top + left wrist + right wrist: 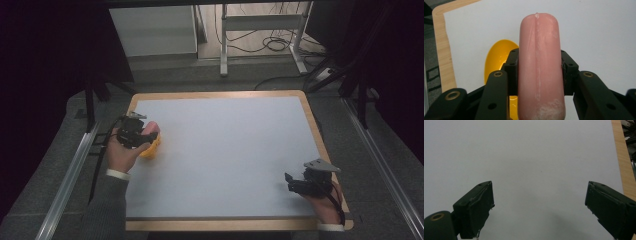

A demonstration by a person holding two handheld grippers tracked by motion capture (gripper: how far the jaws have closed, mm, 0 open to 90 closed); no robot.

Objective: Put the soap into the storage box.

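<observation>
Nearest the person, at the table's right front corner, the right gripper point(296, 184) rests low over the white sheet point(230, 155), its jaws spread wide with nothing between them. Farther up the left edge, the left gripper point(145, 135) is clamped on a pink sausage point(539, 67), both pads pressing its sides; the sausage runs lengthwise between the jaws and juts past their tips. Just beyond and beneath it lies a yellow bowl point(496, 56), near the wooden table rim point(442, 50).
</observation>
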